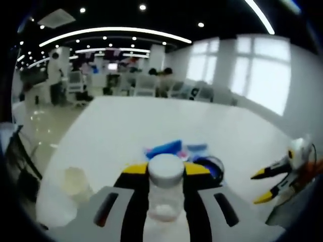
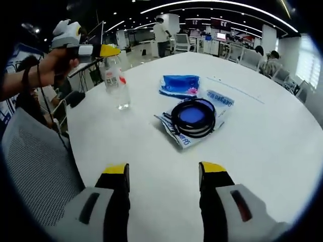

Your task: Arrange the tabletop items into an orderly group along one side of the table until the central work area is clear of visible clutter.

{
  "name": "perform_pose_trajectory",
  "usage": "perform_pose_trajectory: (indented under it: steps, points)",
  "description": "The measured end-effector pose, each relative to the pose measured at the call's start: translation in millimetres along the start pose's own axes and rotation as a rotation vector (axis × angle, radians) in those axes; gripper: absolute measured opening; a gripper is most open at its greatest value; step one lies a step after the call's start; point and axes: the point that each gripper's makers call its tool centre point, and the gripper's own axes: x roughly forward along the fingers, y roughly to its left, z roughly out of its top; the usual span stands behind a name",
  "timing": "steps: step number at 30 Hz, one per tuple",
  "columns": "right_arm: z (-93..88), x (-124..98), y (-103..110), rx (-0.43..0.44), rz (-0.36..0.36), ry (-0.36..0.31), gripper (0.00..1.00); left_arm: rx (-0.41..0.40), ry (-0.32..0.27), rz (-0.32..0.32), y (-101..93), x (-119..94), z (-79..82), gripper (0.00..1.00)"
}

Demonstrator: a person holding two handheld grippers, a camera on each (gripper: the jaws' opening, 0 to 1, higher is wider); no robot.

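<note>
The round white table [image 2: 262,131] carries a loose cluster near its middle: a blue packet [image 2: 180,84], a printed plastic pouch [image 2: 218,101] and, lying on it, a coiled black cable [image 2: 194,117]. Near the table's edge, the left gripper [image 1: 165,174] clamps a clear plastic bottle [image 1: 165,189] with a white cap, standing upright on the tabletop. The right gripper [image 2: 164,176] hovers over bare table, jaws spread apart and holding nothing.

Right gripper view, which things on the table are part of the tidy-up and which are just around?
Job: clear bottle held by left gripper; blue packet; black ring on printed bag; right gripper.
Around: mesh chair; background desks.
</note>
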Motion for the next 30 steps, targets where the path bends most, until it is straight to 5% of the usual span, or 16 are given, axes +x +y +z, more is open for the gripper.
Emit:
perform_pose_trajectory:
  steps: [17,30]
  points:
    - [-7.7,-31.5,-15.5,0.057,-0.061,-0.022,0.53,0.008,-0.047,0.190,96.9,36.6,38.1,0.22]
    - [2.0,-40.9,-24.2,0.060,-0.087,-0.051,0.53,-0.018,-0.055,0.250,130.6,69.5,45.3,0.21]
